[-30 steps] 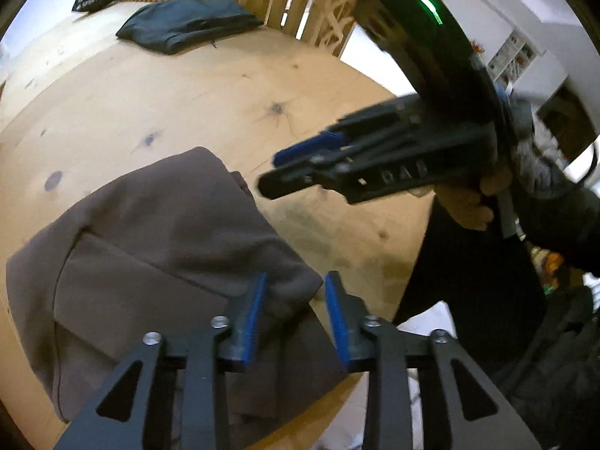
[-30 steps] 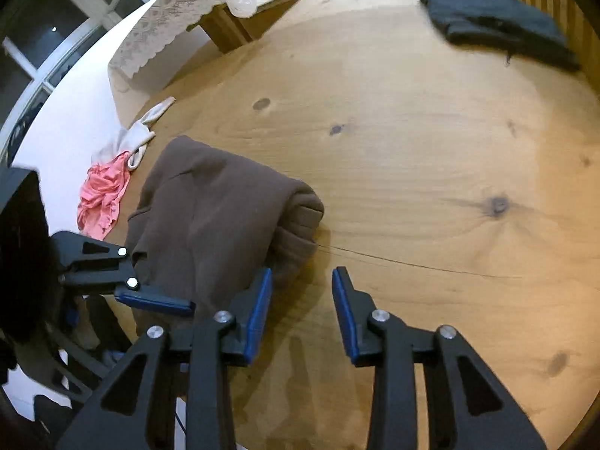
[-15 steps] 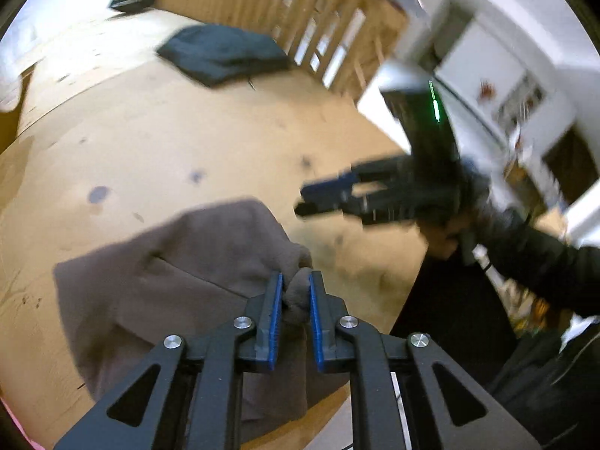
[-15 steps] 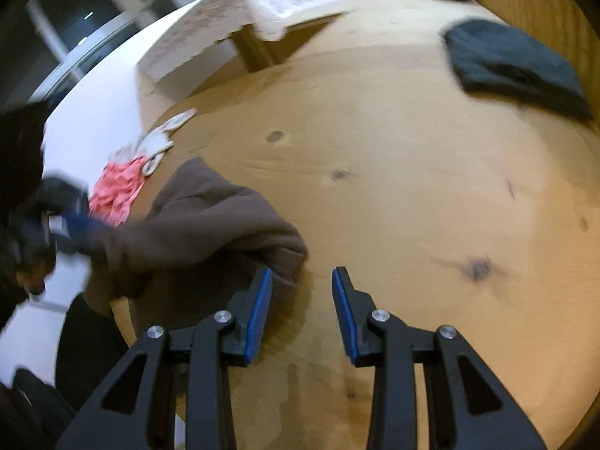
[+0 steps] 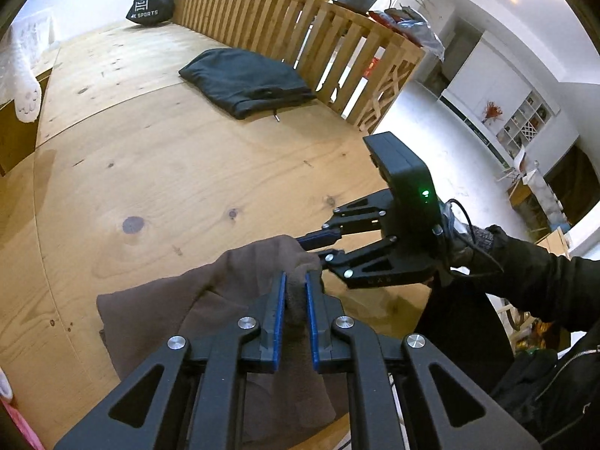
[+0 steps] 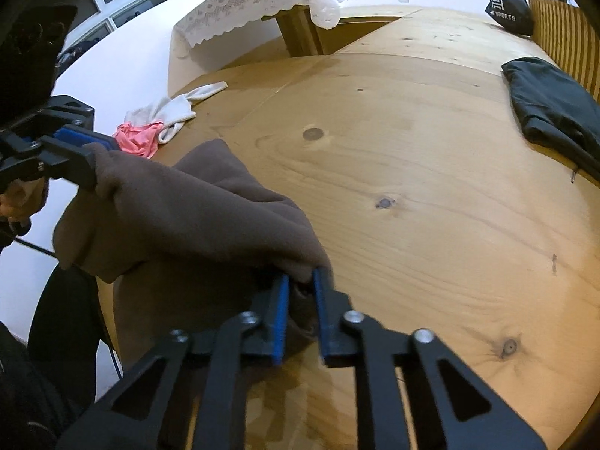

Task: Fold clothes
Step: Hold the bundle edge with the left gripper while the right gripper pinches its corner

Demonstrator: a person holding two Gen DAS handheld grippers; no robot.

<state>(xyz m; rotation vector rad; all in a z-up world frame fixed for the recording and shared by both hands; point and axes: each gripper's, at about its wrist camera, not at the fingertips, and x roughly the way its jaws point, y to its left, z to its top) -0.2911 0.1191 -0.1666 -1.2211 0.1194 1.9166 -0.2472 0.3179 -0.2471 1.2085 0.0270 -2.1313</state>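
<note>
The left tool [image 5: 295, 292] is clamped on a bunched edge of the brown garment [image 5: 210, 300], its blue-lined fingers [image 5: 278, 311] pressed close with a ridge of fleece squeezed between them. The right tool [image 6: 300, 288] is likewise clamped on the same brown garment [image 6: 195, 217], pinching a fold at its near edge; from the left wrist view that right tool [image 5: 318, 242] reaches in from the right, its tips buried in the cloth just beside the left tool's grip. From the right wrist view the left tool [image 6: 75, 150] holds the far corner of the cloth at the left side of the frame. Between the two grips the garment is lifted off the wooden desk [image 6: 431, 206] and sags in a loose hammock, while its lower part trails down onto the desk near the front edge. Farther out, a folded dark garment [image 5: 243, 80] lies flat near the slatted wooden railing [image 5: 300, 26], well apart from the brown one. A black sports bag [image 5: 150, 5] sits at the desk's far end. At the desk's left edge lie a pink cloth [image 6: 138, 140] and a white cloth [image 6: 176, 107], touching each other.
</note>
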